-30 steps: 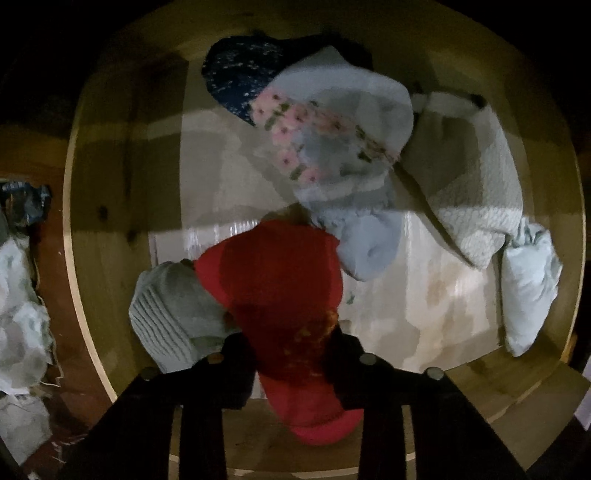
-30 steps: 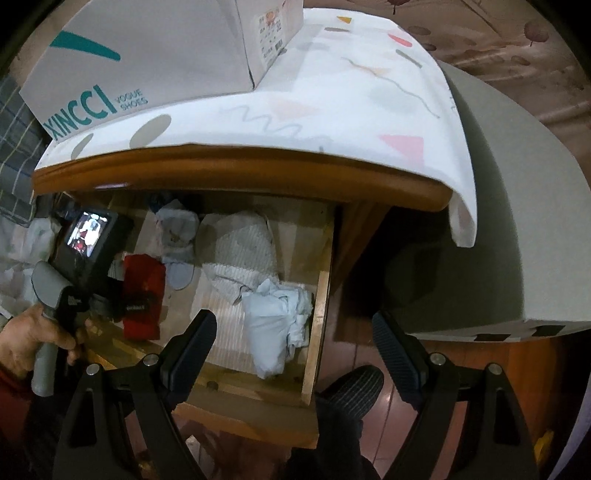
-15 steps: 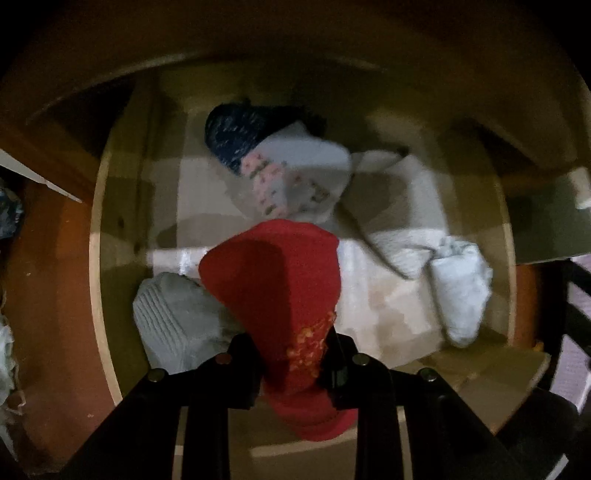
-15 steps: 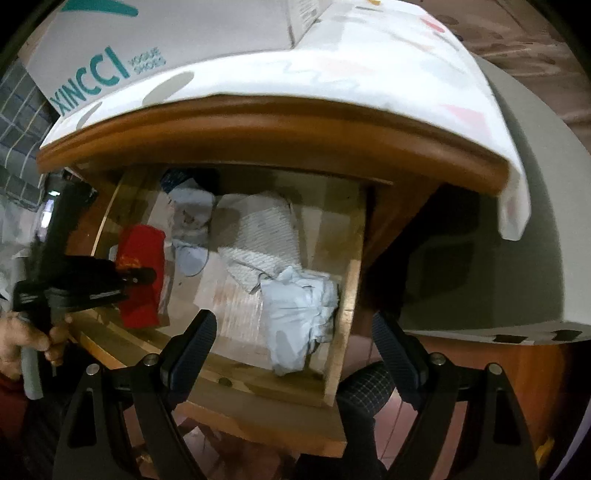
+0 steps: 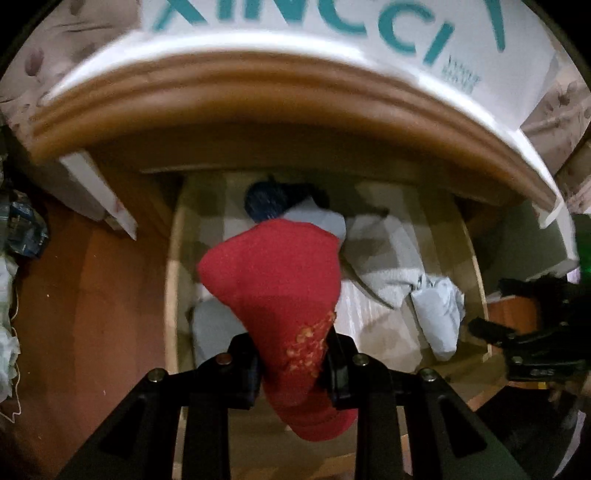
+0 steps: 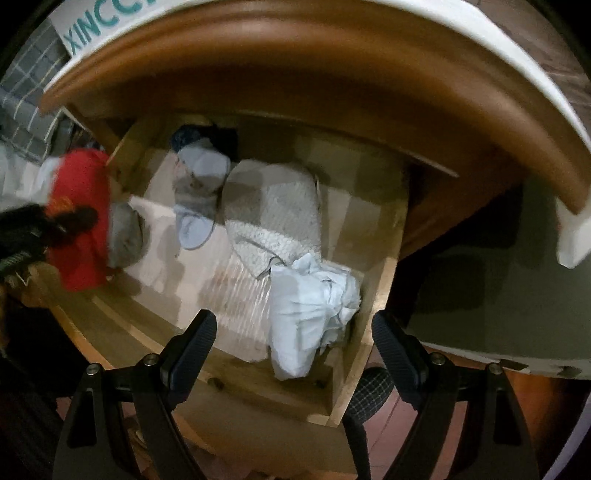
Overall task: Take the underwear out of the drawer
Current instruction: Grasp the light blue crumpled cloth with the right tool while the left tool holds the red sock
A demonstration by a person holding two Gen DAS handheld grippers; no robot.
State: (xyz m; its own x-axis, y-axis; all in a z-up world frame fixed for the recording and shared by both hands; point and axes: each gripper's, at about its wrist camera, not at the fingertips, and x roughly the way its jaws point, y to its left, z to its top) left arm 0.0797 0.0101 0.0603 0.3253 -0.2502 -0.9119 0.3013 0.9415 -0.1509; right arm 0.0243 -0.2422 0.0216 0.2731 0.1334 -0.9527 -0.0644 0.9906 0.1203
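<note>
Left wrist view is showing the left claw [image 5: 291,363] pinching a red piece of underwear [image 5: 273,280] between its two black fingers [image 5: 243,365], the cloth bunching above the pads and its lower end hanging down below them. The red underwear is hanging above the open wooden drawer [image 5: 170,280], clear of the clothes lying in it. A small orange pattern is showing on the cloth just beside the right pad.

Inside the drawer a dark blue garment [image 5: 266,201] is lying at the back, with a pale blue piece [image 5: 317,219] touching it. A white knitted piece [image 5: 384,266] is spreading toward the right side, and a crumpled light blue bundle [image 5: 439,317] is resting against the right wall. A grey folded piece [image 5: 210,328] is sitting near the left wall, partly hidden behind the red cloth. Above the drawer, the wooden bench edge [image 5: 258,99] is carrying a white box with teal lettering [image 5: 295,22].

In the right wrist view, the right claw [image 6: 293,345] is standing wide open with nothing between its fingers, hovering over the front right part of the drawer [image 6: 384,288], above the light blue bundle [image 6: 306,310]. The red underwear [image 6: 81,221] is appearing blurred at the left, over the drawer's left side.
</note>
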